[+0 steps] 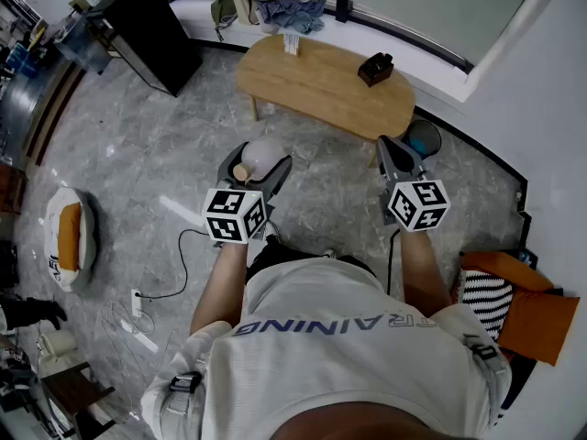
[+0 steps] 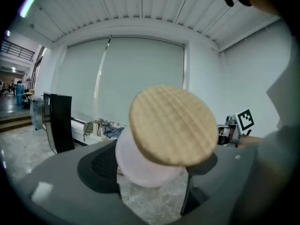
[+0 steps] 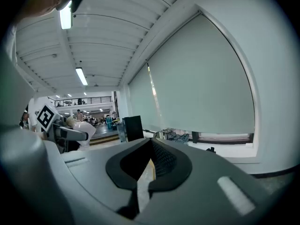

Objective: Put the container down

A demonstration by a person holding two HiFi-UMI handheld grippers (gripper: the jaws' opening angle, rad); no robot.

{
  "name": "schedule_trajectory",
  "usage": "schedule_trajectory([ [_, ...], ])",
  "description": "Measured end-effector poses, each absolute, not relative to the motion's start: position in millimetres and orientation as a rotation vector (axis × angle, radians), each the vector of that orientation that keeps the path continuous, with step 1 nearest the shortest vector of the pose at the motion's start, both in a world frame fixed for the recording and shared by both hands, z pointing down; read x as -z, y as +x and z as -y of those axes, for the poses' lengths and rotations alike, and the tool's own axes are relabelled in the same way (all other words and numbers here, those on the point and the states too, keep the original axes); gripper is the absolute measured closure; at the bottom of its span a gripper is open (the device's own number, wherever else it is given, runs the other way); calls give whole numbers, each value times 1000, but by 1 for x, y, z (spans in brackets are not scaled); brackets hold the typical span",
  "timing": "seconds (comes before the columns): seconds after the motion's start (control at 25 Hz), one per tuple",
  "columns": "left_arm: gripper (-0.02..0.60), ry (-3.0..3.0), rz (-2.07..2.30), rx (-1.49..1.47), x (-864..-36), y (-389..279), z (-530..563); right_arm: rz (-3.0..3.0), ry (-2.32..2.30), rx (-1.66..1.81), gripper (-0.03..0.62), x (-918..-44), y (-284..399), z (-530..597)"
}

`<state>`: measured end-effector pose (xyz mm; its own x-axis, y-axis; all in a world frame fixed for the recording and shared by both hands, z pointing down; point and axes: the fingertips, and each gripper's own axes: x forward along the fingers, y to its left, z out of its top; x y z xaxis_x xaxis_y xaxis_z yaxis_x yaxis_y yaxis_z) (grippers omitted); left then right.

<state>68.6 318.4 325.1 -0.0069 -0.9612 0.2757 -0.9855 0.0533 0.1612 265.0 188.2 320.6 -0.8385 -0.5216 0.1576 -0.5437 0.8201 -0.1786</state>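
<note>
Floor (image 1: 165,172) short of bench (image 1: 321,85): container (image 1: 264,154) pinched by left gripper (image 1: 256,167), not yet set down; right gripper (image 1: 402,154) pressed together, empty.

Your container (image 1: 263,154) sits between your left gripper's (image 1: 256,160) jaws, left of your right gripper (image 1: 399,150); the table (image 1: 312,85) lies ahead of both.

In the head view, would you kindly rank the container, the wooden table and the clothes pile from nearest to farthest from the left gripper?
1. container, held between the jaws of the left gripper.
2. wooden table, just ahead of that gripper.
3. clothes pile, farthest, behind the table.
</note>
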Motion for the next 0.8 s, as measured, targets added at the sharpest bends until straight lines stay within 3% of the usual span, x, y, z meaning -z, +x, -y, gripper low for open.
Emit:
schedule_trajectory([
  [0.8,181,1936,2024,-92,-331,65,-332,2927,797,-387,579,-331,257,-196],
])
